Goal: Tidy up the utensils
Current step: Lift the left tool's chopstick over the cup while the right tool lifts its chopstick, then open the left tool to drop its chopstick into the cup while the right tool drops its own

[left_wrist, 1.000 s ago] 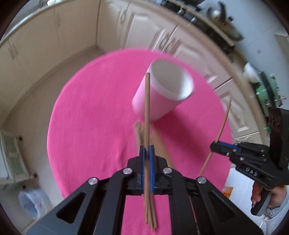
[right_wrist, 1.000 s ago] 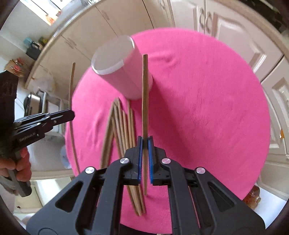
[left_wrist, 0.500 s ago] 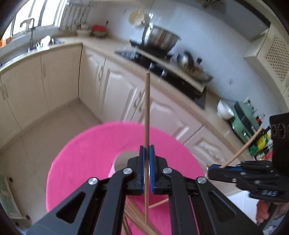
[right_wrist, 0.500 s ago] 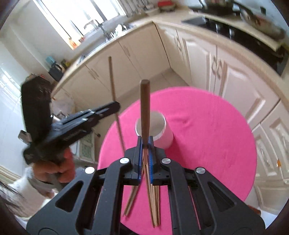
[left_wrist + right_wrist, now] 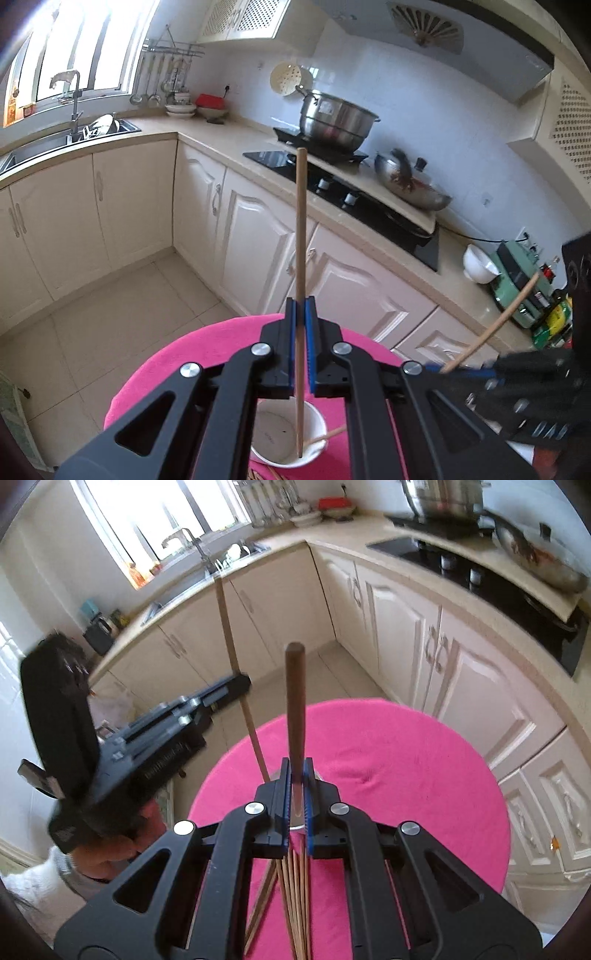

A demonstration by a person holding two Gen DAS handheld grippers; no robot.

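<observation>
At the centre of the left wrist view, the left tongs (image 5: 302,317) are closed on a pale wooden chopstick (image 5: 300,236) that stands upright, its lower end inside a white cup (image 5: 288,437) at the bottom of the frame. The cup sits on a round table covered in a pink cloth (image 5: 192,354). A second stick leans inside the cup.

At the right edge of that frame, the right tongs (image 5: 436,368) appear blurred, closed on a slanted chopstick (image 5: 491,328).

In the right wrist view, the right tongs (image 5: 296,797) grip a darker brown chopstick (image 5: 295,701) pointing up the middle. Below them a bundle of loose chopsticks (image 5: 295,897) lies on the cloth. The left tongs (image 5: 242,681) show at middle left.
</observation>
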